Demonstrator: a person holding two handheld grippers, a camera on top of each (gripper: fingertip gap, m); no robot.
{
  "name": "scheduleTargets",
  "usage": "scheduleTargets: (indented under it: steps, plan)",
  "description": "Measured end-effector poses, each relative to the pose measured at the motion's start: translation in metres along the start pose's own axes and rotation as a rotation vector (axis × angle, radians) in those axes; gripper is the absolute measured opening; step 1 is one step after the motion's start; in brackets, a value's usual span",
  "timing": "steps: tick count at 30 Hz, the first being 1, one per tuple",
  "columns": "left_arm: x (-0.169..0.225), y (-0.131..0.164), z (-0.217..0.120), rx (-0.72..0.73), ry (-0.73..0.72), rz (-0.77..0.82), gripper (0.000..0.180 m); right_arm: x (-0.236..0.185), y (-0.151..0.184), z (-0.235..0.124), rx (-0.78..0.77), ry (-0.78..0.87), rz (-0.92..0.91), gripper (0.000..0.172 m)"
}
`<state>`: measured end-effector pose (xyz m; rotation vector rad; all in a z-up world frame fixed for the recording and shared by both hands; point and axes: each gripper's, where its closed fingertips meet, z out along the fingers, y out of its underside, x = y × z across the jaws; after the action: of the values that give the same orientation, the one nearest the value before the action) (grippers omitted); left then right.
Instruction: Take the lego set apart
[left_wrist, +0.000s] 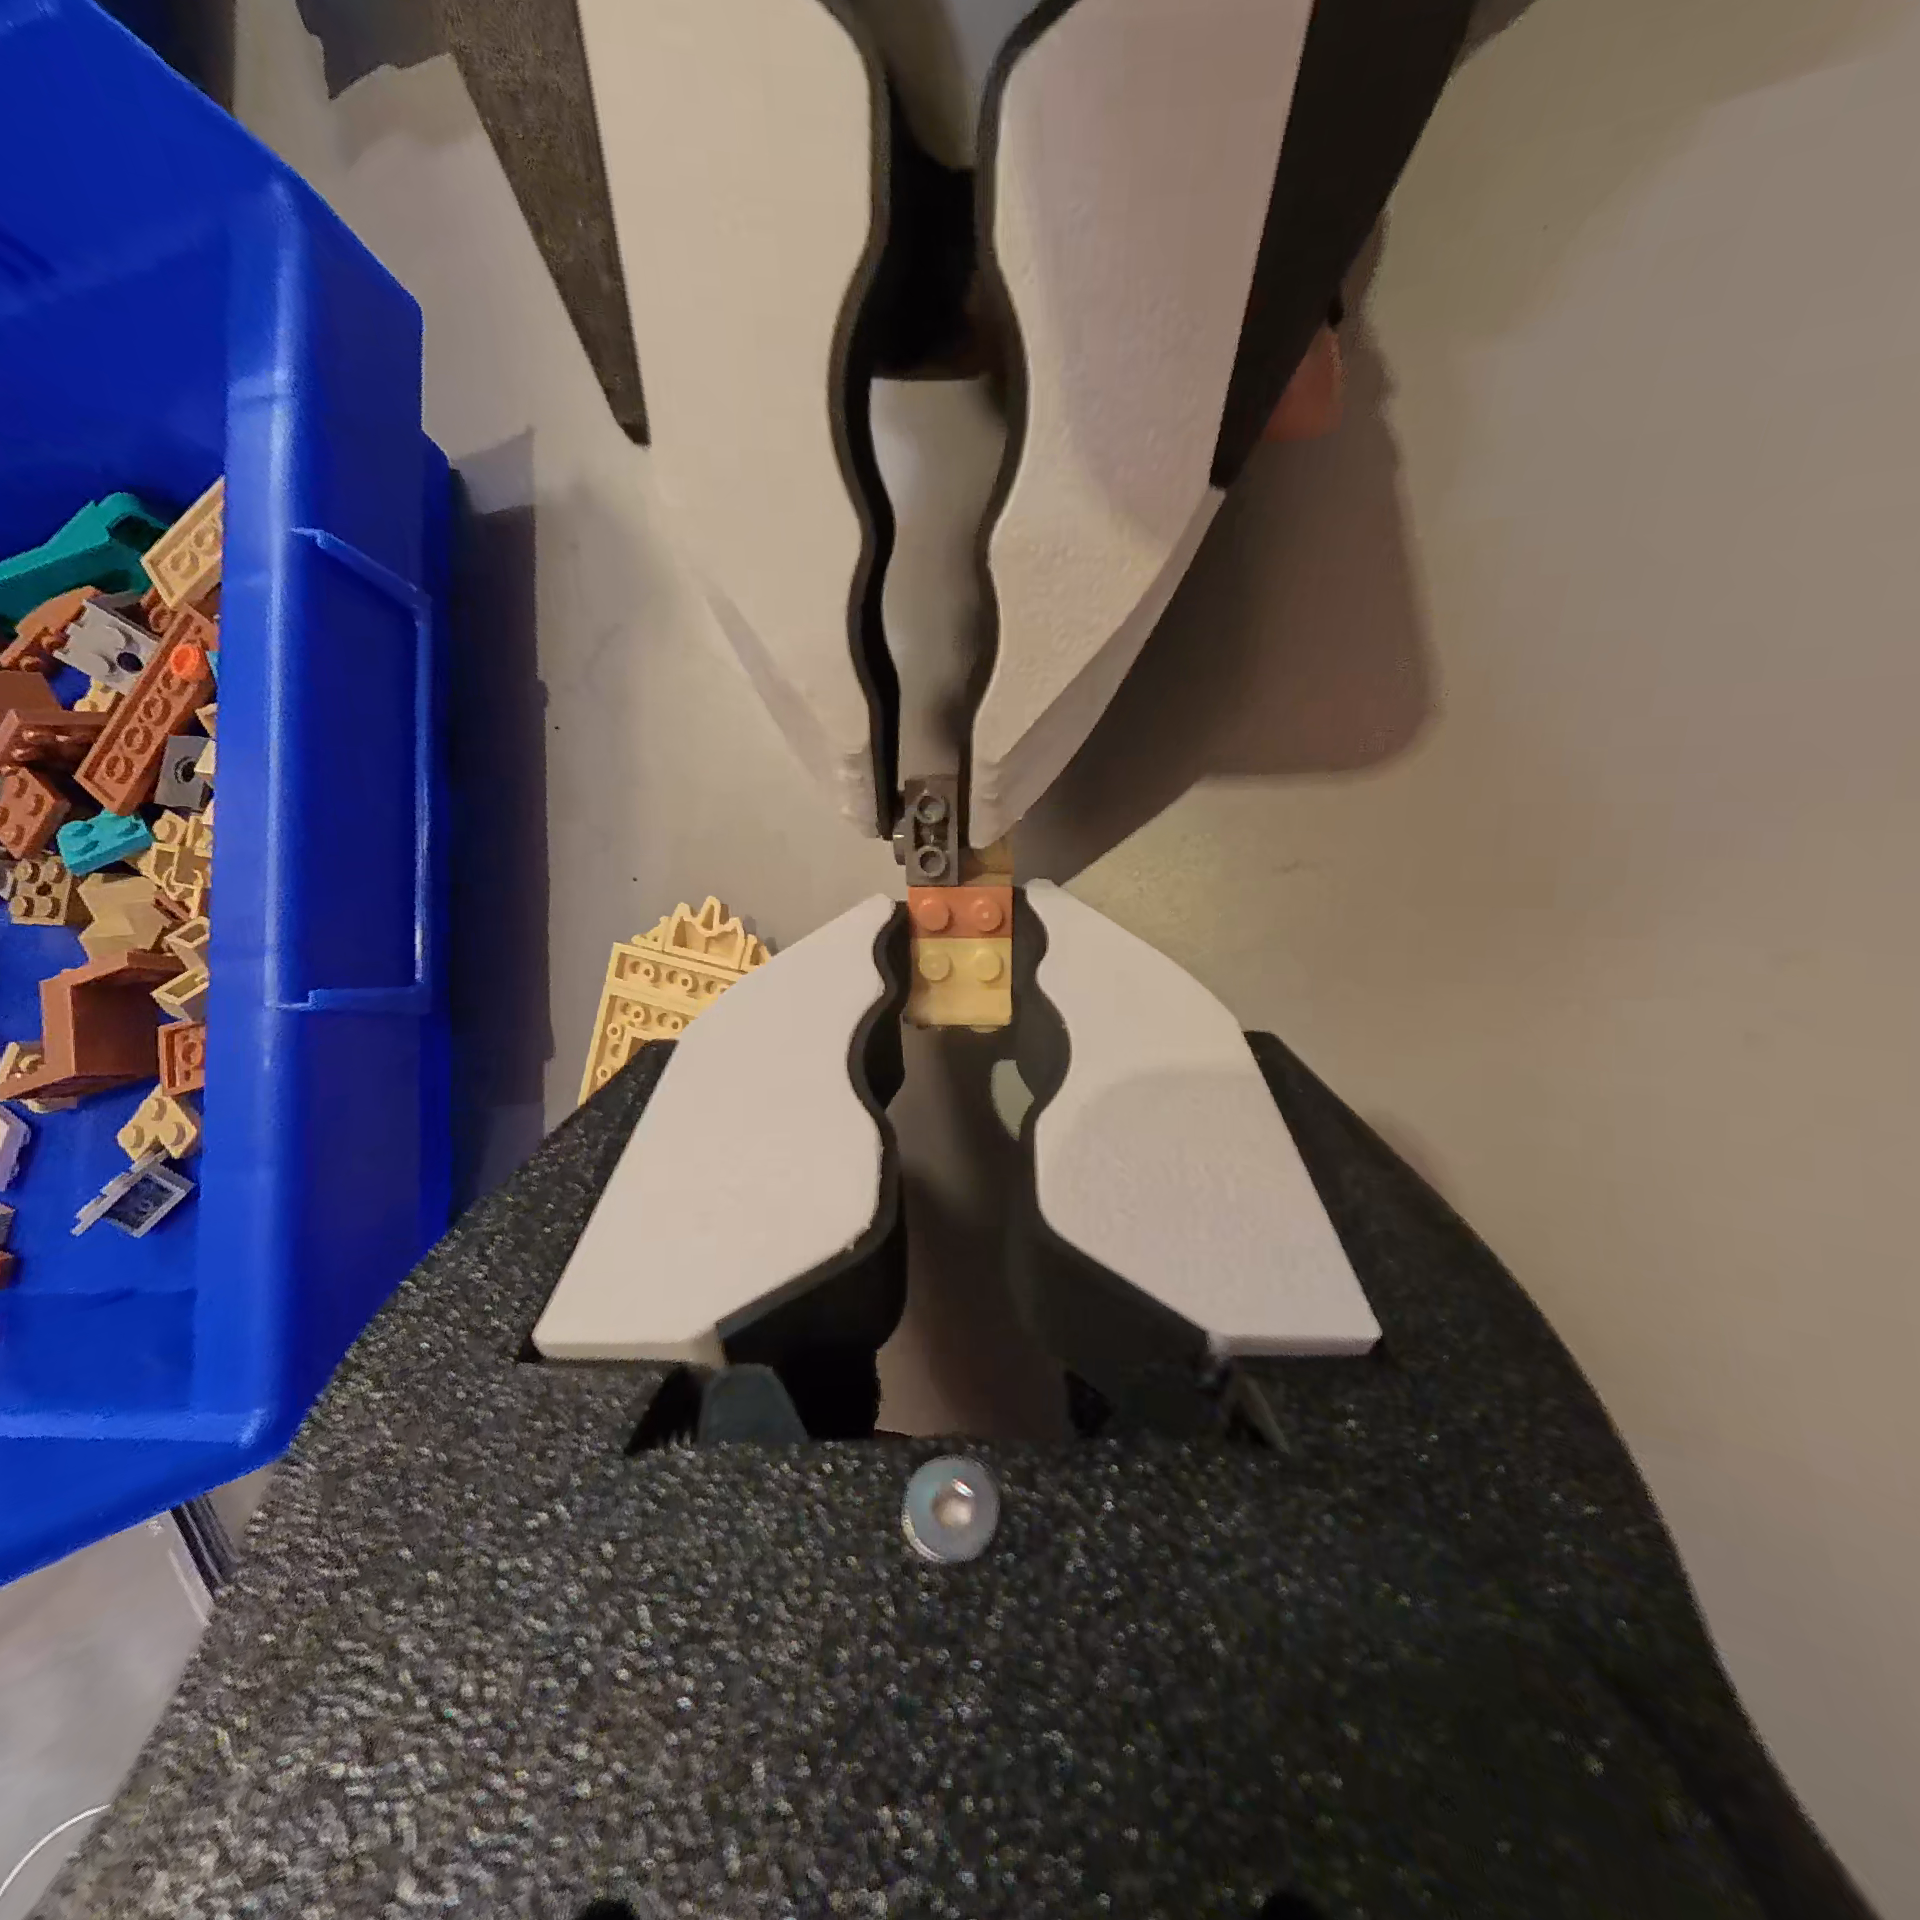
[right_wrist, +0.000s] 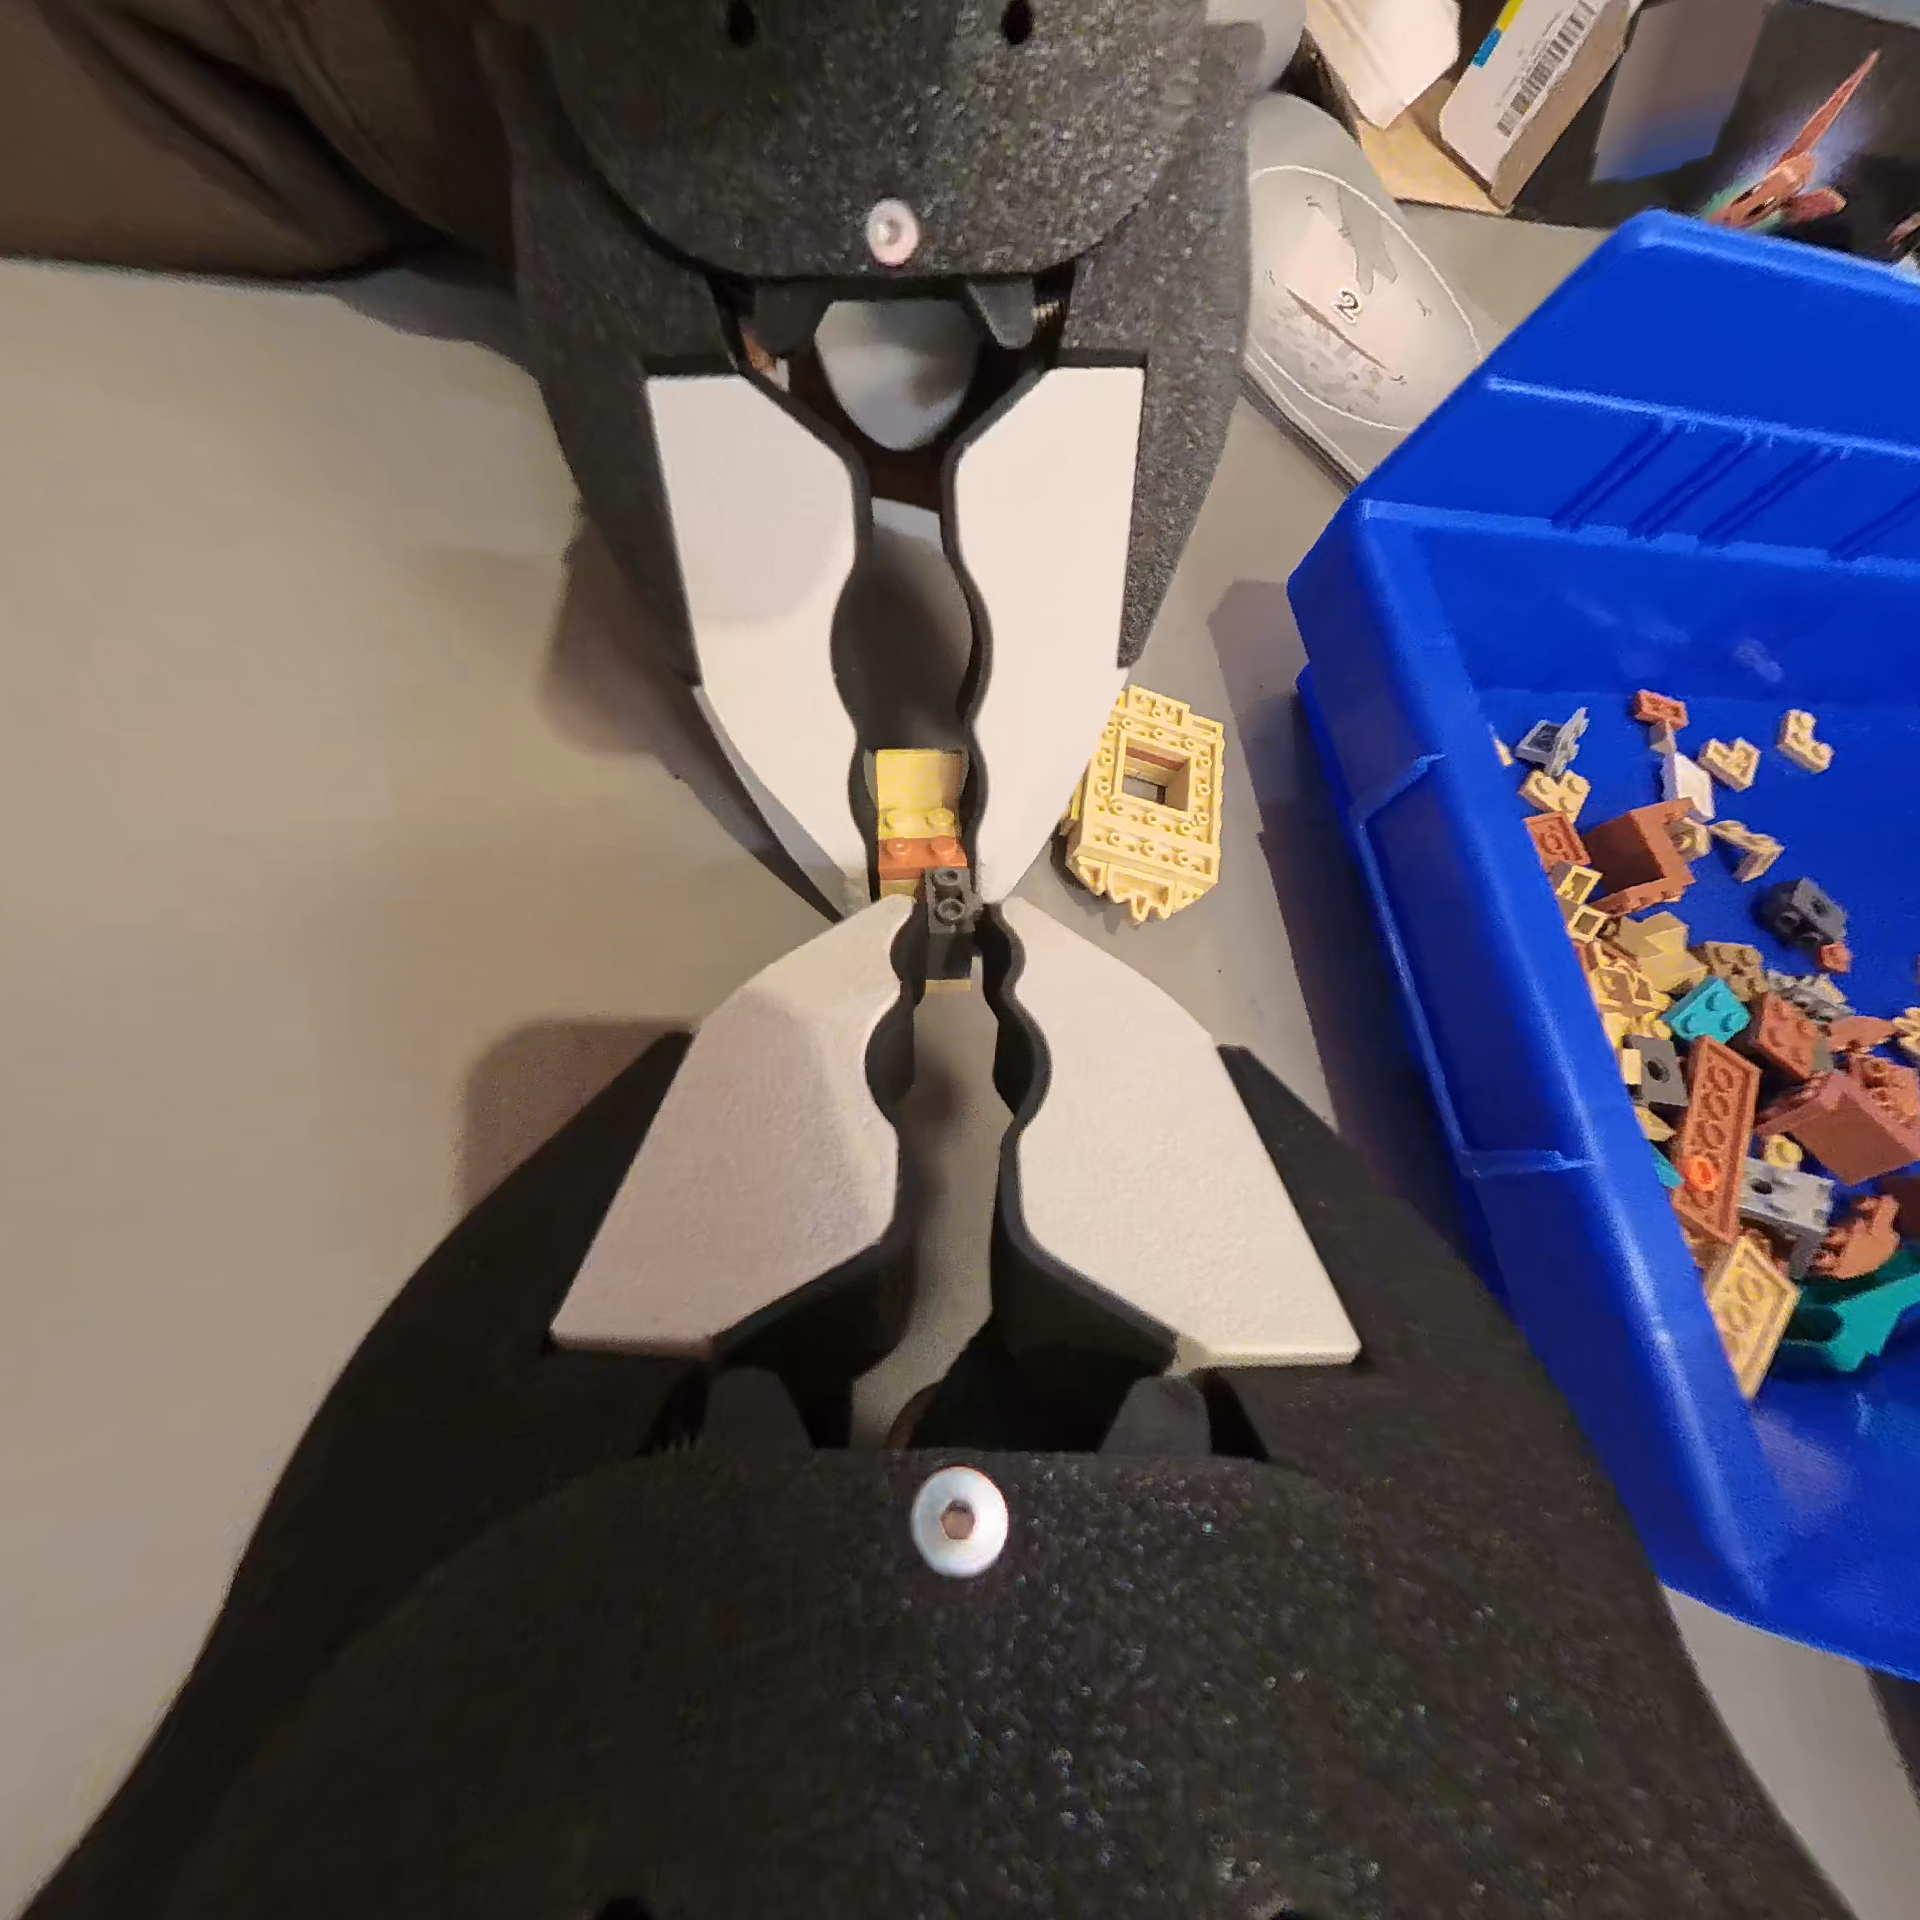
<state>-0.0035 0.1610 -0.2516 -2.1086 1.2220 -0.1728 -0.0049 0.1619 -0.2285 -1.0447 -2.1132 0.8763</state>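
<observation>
Both grippers met tip to tip above the grey table.
Left gripper clenched a tan-and-orange brick stack; right gripper pinched a small dark grey brick touching the stack's end, beside a blue bin of loose bricks.

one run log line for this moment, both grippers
left gripper: shut on tan-orange brick stack | right gripper: shut on dark grey brick | grey brick against stack, above table
</observation>
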Motion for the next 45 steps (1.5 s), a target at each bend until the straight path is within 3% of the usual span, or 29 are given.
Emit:
scheduleTargets:
  steps: [6, 14, 19, 45]
  plan:
    - [-0.0002, -0.0006, 0.0004, -0.015, -0.009, 0.008, 0.018, 0.0006, 0.0031, 0.0020, -0.073, 0.069, -0.137, 0.011]
    - [0.0007, -0.0011, 0.0000, -0.038, -0.029, 0.055, 0.018, 0.0008, 0.0028, 0.0043, -0.063, 0.044, -0.101, 0.018]
    - [0.0006, 0.0004, -0.0011, -0.043, -0.028, 0.064, 0.018, -0.0024, 0.0021, 0.0069, -0.070, 0.023, -0.101, 0.010]
    - [0.0017, 0.0037, -0.0026, -0.052, -0.027, 0.061, 0.018, -0.0032, -0.0066, 0.0066, 0.044, 0.081, -0.074, 0.009]
